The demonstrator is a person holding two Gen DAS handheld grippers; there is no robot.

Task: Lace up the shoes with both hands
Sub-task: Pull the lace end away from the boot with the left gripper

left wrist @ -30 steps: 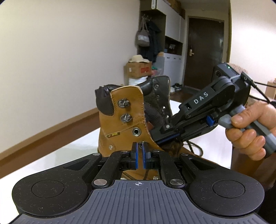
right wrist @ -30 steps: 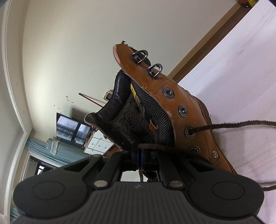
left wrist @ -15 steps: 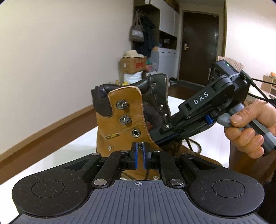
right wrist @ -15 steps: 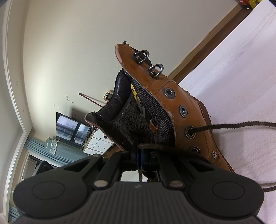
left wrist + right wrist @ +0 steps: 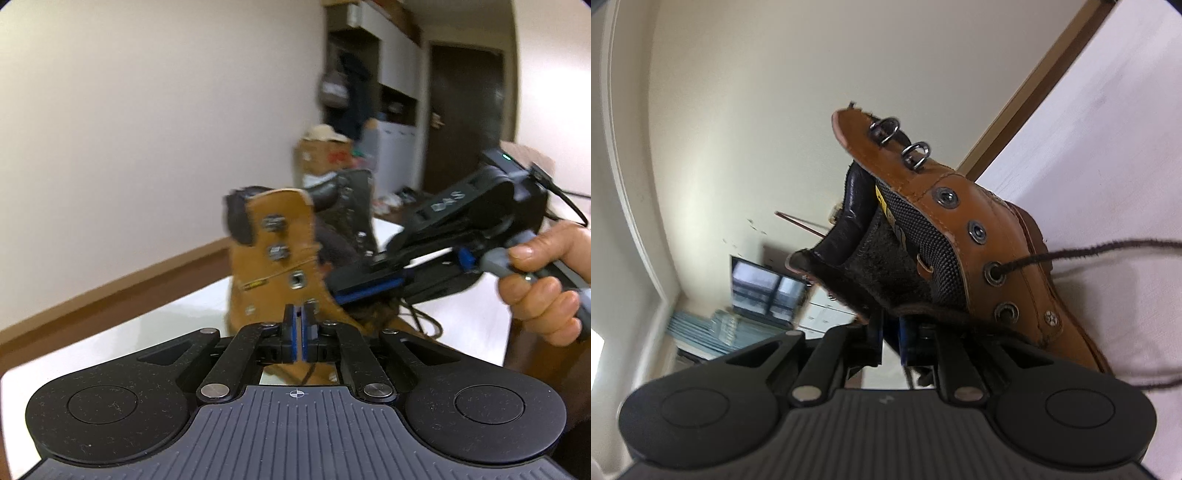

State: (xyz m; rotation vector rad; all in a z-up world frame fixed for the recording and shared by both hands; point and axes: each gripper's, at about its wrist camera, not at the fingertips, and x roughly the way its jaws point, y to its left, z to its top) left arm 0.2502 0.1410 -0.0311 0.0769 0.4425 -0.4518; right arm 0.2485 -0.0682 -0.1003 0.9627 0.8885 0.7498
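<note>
Underneath everything, a white worktop [image 5: 461, 317] carries a tan leather boot [image 5: 280, 266], standing upright near its middle with a dark padded collar and tongue. Your left hand-held gripper [image 5: 298, 332] sits just in front of the boot's lower eyelets, its blue-padded jaws almost together with nothing visible between them. Your right hand [image 5: 543, 280] holds the right hand-held gripper [image 5: 364, 286], which reaches in from the right toward the boot's open throat. From its own camera, the right hand-held gripper [image 5: 892, 332] shows a clear gap between its jaws, and a dark brown lace [image 5: 1071, 254] crosses just above them; motion blur makes it hard to tell whether they touch it. The lace runs out through the third eyelet [image 5: 995, 273] and trails right across the worktop.
</note>
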